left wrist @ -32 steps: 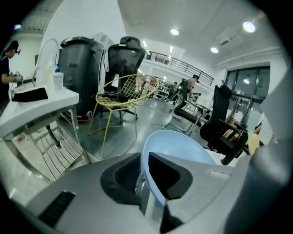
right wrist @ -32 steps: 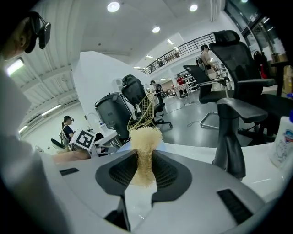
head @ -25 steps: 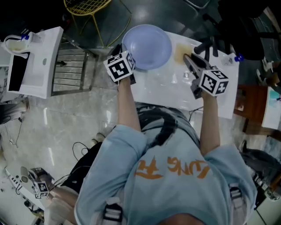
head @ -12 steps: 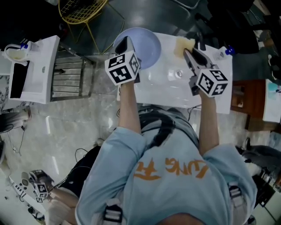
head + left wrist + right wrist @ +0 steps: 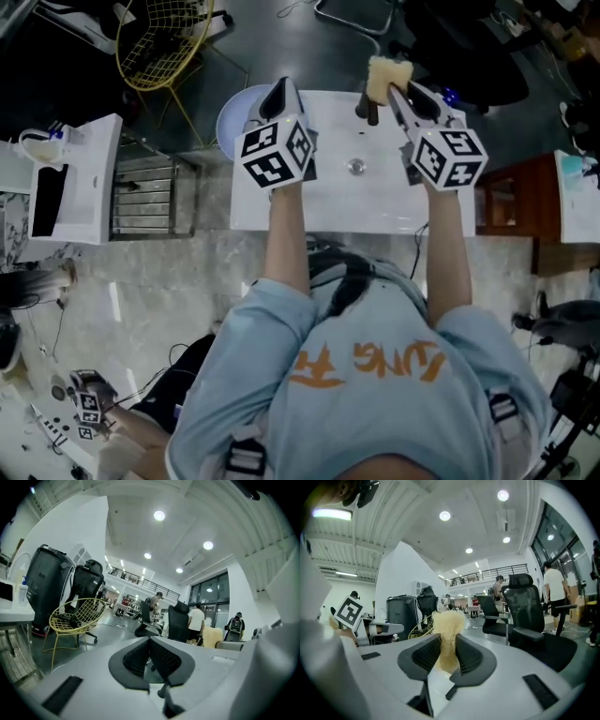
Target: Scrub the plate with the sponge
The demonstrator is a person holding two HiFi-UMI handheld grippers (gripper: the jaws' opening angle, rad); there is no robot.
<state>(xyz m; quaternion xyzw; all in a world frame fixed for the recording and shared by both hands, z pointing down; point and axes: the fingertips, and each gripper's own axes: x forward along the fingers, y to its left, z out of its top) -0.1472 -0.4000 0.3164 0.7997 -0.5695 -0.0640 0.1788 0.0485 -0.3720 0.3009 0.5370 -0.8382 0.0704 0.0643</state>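
Observation:
A pale blue plate shows at the far left corner of the white sink, half hidden behind my left gripper. That gripper is held up over the sink's left side and points nearly level. In the left gripper view its pads meet with nothing visible between them, and the plate does not show there. My right gripper is raised over the sink's far edge, shut on a yellow fibrous sponge. The sponge sticks up between the right gripper's pads.
A dark faucet stands at the sink's far edge and a drain sits mid-basin. A yellow wire chair is beyond the plate. A white counter with a grille lies to the left and a brown cabinet to the right. Office chairs and people fill the hall.
Both grippers have come up from the basin and now point nearly level. The sponge rose with the right gripper. The plate now shows left of the left gripper instead of ahead of it.

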